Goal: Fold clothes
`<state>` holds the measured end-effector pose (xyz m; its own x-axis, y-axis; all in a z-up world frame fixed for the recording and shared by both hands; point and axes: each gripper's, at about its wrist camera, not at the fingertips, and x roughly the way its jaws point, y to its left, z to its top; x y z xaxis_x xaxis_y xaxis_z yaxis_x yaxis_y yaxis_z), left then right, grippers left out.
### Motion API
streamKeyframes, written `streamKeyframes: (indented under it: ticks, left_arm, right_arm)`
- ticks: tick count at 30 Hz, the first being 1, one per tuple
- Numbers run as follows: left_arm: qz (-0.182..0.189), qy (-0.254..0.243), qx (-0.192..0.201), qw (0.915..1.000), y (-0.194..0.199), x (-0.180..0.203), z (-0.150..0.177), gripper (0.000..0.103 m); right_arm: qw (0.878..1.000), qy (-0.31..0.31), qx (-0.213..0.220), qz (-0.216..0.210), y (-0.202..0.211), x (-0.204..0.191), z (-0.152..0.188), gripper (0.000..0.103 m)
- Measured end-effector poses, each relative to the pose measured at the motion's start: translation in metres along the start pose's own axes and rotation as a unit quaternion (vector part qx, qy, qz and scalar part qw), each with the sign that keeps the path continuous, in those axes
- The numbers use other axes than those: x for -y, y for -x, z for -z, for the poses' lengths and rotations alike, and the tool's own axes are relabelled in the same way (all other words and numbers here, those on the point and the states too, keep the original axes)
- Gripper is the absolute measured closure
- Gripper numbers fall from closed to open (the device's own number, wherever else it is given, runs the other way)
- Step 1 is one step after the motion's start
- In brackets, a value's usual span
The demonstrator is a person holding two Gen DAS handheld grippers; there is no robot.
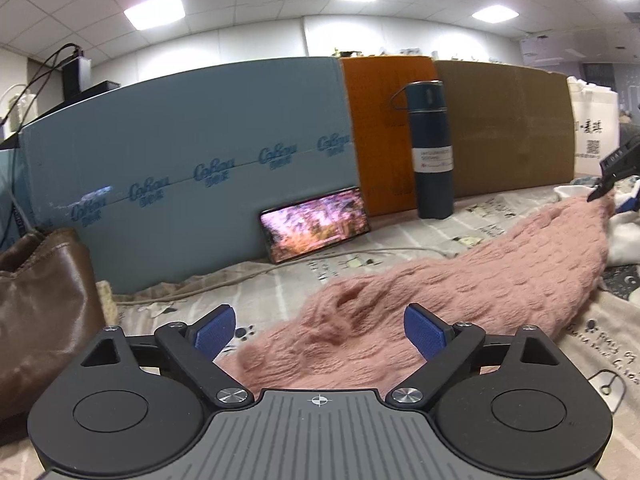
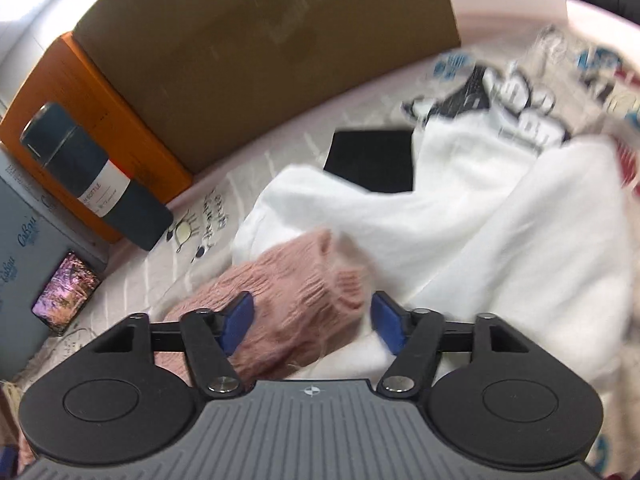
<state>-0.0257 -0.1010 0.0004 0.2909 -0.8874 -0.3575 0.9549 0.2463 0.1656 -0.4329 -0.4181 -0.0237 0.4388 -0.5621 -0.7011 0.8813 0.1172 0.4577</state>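
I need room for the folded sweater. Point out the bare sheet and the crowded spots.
Bare printed sheet lies between the pink sweater, the phone and the bottle; a cable crosses near the phone. Another strip lies beside the brown bag. Crowded: the white clothes by the sweater's cuff.

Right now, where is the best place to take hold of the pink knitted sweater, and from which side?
Probably its two ends. The right claw is open around the ribbed cuff, which lies on the white garment; close there, coming along the sleeve. The left claw is open over the near edge of the pink sweater; pinch that thick edge from the front.
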Motion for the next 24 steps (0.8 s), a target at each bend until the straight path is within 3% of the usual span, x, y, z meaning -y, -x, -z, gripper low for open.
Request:
streamKeyframes:
  ticks: [1, 3, 5, 8, 11, 15, 23, 24]
  left_arm:
    - [0.0, 0.005, -0.002, 1.0, -0.001, -0.002, 0.0, 0.009]
    - [0.001, 0.012, -0.004, 0.9999, -0.002, -0.004, 0.0, 0.009]
    - [0.001, 0.012, -0.004, 0.9999, -0.002, -0.005, 0.0, 0.009]
    - [0.001, 0.013, -0.004, 0.9999, -0.002, -0.005, 0.001, 0.008]
    - [-0.002, 0.016, -0.006, 0.9999, -0.002, -0.007, 0.001, 0.008]
    - [-0.005, 0.02, -0.002, 0.9998, 0.0, -0.009, 0.0, 0.008]
    - [-0.001, 0.027, 0.003, 0.9996, 0.002, -0.011, 0.0, 0.008]
    - [0.0, 0.028, 0.003, 0.9996, 0.002, -0.011, 0.0, 0.008]
  right_arm:
    - [1.0, -0.001, 0.009, 0.007, -0.001, -0.002, 0.002, 0.057]
    - [1.0, -0.001, 0.031, 0.001, 0.006, -0.004, 0.004, 0.075]
    - [0.998, 0.003, 0.056, -0.014, 0.016, -0.009, 0.004, 0.082]
    - [0.99, -0.008, 0.105, -0.091, 0.041, -0.016, 0.006, 0.085]
    - [0.978, -0.014, 0.112, -0.175, 0.053, -0.031, 0.012, 0.085]
    - [0.968, 0.02, 0.09, -0.235, 0.049, -0.064, 0.031, 0.085]
    - [0.96, 0.06, -0.028, -0.273, -0.002, -0.115, 0.076, 0.085]
    - [0.959, 0.066, -0.033, -0.272, -0.003, -0.119, 0.08, 0.081]
